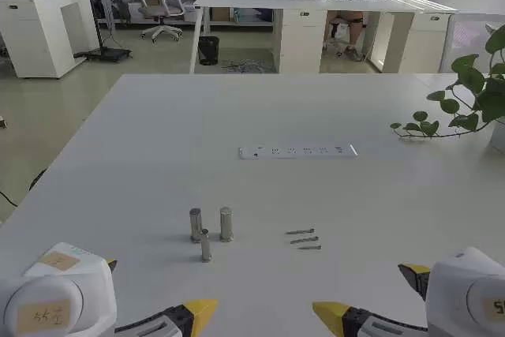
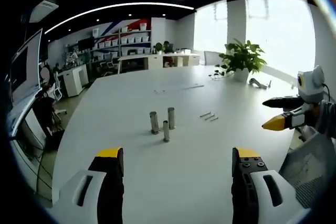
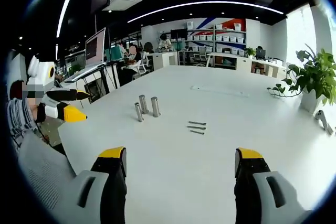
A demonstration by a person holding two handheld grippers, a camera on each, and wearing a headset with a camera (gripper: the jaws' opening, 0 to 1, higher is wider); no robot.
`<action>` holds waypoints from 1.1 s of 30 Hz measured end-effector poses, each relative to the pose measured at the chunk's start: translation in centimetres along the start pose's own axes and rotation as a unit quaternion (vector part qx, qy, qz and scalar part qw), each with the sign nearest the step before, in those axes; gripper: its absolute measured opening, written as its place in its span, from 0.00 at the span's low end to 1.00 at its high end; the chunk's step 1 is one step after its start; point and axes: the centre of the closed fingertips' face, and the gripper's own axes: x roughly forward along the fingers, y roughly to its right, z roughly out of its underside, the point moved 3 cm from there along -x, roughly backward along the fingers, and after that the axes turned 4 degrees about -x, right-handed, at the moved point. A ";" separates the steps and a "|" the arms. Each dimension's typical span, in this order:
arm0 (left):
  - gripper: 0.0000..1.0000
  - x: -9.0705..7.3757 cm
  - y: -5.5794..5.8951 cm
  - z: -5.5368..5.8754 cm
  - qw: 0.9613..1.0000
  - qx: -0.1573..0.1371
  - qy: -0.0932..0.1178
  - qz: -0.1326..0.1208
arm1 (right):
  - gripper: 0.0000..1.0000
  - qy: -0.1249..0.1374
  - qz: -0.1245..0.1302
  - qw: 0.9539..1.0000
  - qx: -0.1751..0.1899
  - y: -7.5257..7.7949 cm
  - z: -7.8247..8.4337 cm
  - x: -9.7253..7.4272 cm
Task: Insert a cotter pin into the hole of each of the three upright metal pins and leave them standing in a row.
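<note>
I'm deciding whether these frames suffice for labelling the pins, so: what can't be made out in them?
- Holes in the three metal pins: too small in every view.
- Cotter pins: head view, too small to tell their ends apart.
- Potted plant: head view, cut off by the right edge.

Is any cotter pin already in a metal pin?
No, all three cotter pins lie loose on the table, apart from the upright metal pins.

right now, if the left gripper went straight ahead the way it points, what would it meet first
Most likely the nearest metal pin, standing almost centred ahead of the open left gripper, with bare table before it. Height is hard to judge, so it might pass above.
</note>
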 end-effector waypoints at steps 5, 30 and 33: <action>0.84 -0.1 0.0 0.1 1.000 0.001 -0.002 0.001 | 0.83 -0.001 -0.001 1.000 0.002 -0.1 0.1 0.0; 0.83 -0.5 -0.4 0.0 1.000 0.006 -0.001 -0.002 | 0.83 -0.005 -0.003 1.000 -0.001 -0.1 0.2 -0.1; 0.83 -0.5 -0.3 -0.1 1.000 0.009 -0.001 0.000 | 0.83 -0.005 0.001 1.000 -0.001 0.1 0.1 -0.1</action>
